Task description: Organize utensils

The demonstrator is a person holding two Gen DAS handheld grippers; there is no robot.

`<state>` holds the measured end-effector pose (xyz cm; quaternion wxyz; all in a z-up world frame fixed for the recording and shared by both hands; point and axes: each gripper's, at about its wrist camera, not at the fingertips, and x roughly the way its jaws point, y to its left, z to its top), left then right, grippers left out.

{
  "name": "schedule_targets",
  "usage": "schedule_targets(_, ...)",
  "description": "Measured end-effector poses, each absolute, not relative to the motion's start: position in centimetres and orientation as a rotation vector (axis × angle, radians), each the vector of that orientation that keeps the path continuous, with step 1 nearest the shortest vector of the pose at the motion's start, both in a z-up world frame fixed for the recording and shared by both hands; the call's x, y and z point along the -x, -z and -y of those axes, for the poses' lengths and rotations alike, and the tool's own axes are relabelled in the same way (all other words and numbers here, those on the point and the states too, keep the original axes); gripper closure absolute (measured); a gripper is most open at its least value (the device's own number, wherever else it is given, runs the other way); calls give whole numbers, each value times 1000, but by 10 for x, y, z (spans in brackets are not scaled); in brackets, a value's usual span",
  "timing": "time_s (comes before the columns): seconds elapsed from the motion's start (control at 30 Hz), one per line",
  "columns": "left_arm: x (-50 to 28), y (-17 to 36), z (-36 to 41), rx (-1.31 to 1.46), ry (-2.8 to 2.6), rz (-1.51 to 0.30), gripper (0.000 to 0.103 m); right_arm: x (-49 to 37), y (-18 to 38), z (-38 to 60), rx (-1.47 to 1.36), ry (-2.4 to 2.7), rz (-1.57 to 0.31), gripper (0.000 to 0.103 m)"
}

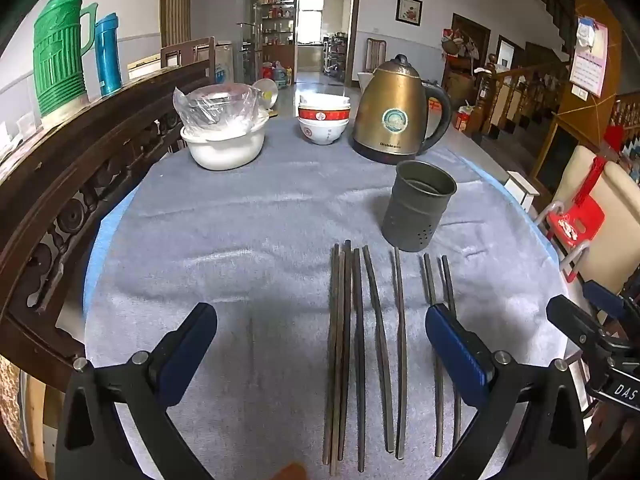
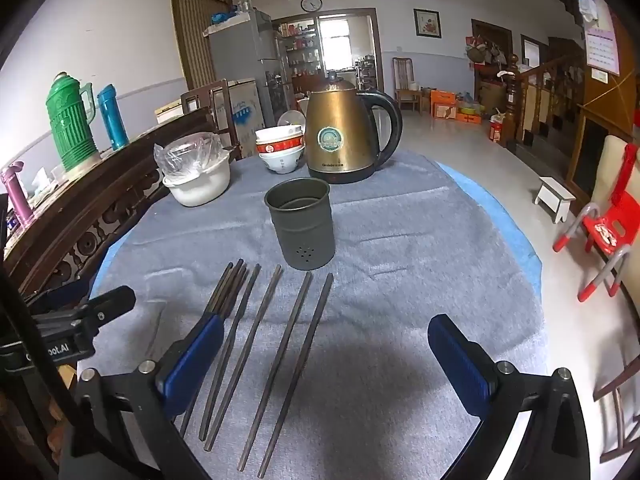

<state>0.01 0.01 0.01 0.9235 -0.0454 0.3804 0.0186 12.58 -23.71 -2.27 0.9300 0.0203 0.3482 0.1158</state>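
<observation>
In the left wrist view, the left hand-held gripper (image 1: 322,344) hung wide apart and empty above the near part of the tabletop (image 1: 248,232), which was covered with a grey cloth. The chopsticks (image 1: 362,352) lay flat on that cloth in a loose row, a tight bunch toward the left and single ones spaced out to the right, all pointing away from the camera. Just beyond their far tips stood the metal utensil holder (image 1: 418,208), upright, and as far as its mouth showed, nothing stuck out of it. The right hand-held gripper (image 1: 588,332) was partly visible at the right edge.

In the right wrist view, the right hand-held gripper (image 2: 324,354) was likewise spread wide and held nothing, hovering over the cloth to the right of the chopsticks (image 2: 276,352). The utensil holder (image 2: 301,226) stood near their far ends, with the kettle (image 2: 344,136) behind it.

By my judgement the task had barely begun: every visible chopstick remained on the cloth, and all of them were left to gather and stand in the holder.
</observation>
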Motion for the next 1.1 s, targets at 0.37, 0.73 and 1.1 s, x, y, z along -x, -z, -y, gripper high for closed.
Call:
schedule_targets(0.37, -4, 2, -7, 97, -45, -824, 0, -128, 24, 235, -35, -228, -726, 0)
schedule_targets(0.73, -2, 3, -10, 105, -68, -816, 0, -129, 25, 231, -29, -234, -730, 0)
schedule_targets(1.1, -2, 5, -11, 108, -68, -827, 0, -129, 26, 228, -28, -233, -737, 0)
